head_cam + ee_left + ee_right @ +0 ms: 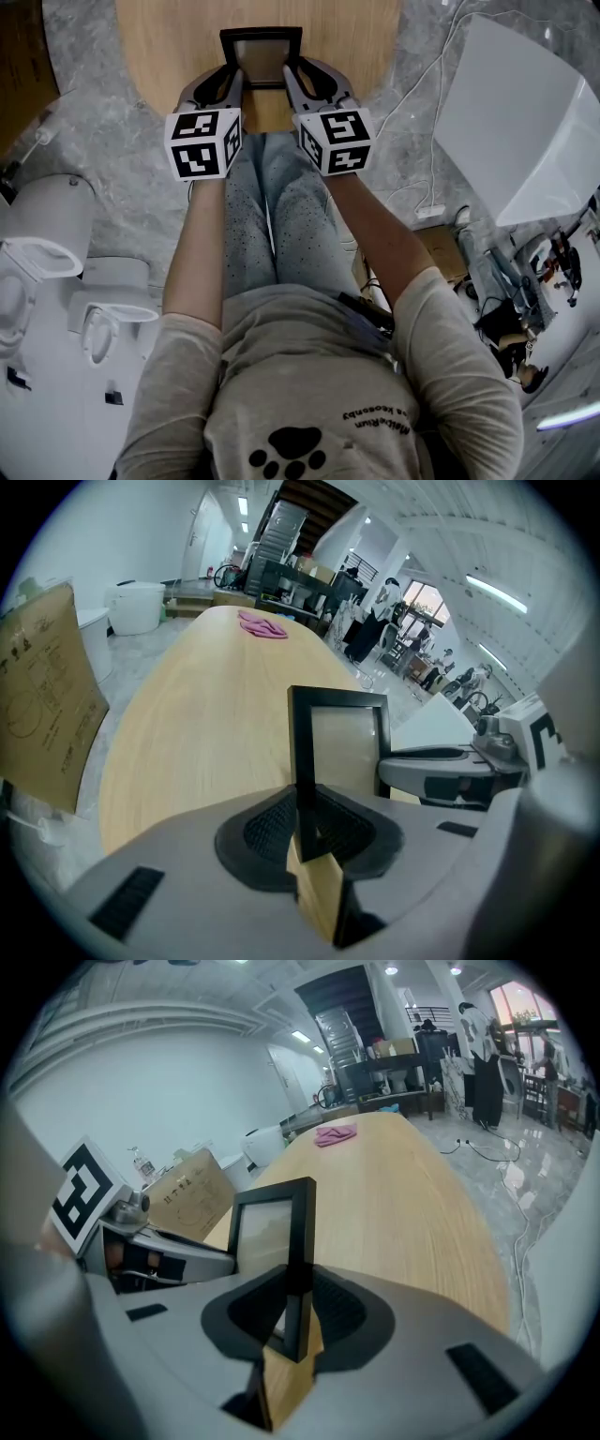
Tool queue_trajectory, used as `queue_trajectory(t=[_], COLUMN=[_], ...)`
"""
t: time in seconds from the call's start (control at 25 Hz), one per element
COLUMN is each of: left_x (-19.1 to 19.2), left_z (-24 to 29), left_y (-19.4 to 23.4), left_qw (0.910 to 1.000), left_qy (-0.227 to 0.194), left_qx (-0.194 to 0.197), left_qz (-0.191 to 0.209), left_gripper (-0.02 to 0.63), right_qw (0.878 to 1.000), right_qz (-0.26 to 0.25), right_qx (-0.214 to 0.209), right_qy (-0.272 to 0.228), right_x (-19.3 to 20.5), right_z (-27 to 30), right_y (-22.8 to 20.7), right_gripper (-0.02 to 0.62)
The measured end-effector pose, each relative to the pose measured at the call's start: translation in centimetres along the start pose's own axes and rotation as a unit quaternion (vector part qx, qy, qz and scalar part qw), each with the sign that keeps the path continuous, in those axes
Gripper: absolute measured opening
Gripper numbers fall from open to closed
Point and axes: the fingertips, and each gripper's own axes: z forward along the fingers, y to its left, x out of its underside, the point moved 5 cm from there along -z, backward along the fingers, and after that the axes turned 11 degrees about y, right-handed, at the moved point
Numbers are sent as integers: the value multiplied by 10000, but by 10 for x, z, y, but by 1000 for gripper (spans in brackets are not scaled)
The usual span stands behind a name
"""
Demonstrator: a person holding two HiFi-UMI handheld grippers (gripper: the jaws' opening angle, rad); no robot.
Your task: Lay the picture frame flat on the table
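A black picture frame [261,56] stands upright over the near edge of the oval wooden table [178,37]. My left gripper [232,81] is shut on its left side bar, and my right gripper [292,81] is shut on its right side bar. In the left gripper view the frame [337,738] rises from between the dark pads of the left gripper [305,832], with the right gripper [441,775] beyond it. In the right gripper view the frame [272,1232] is pinched in the right gripper [295,1312]. Whether its bottom edge touches the table is hidden.
A pink cloth [262,626] lies at the table's far end. A cardboard box [47,705] stands beside the table on the left. White toilets [47,234] sit on the floor at left, and a white panel [525,122] and cables [422,141] at right.
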Motion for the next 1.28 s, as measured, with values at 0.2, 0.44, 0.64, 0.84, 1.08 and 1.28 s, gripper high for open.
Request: queue_trajectory(t=[0.2, 0.44, 0.64, 0.84, 1.08, 1.28], left_x=[-5, -8, -11, -12, -13, -14], left_z=[5, 11, 15, 18, 21, 23], left_y=[0, 2, 3, 4, 4, 5], left_qw=[10000, 9998, 9998, 9997, 9996, 9996], left_qy=[80, 143, 174, 197, 213, 245], left_qx=[36, 93, 122, 153, 168, 165], left_qz=[23, 30, 46, 26, -5, 2], left_gripper=[69, 69, 69, 69, 69, 68], right_qw=[9998, 9996, 9993, 9992, 9987, 9982], right_qz=[130, 139, 200, 186, 292, 398], right_qx=[30, 83, 147, 163, 207, 228], right_qy=[129, 232, 269, 316, 351, 385], right_x=[-2, -3, -4, -5, -5, -4], right_z=[7, 15, 19, 23, 25, 28], right_y=[-8, -14, -16, -18, -21, -23], right_gripper=[87, 86, 86, 86, 84, 86])
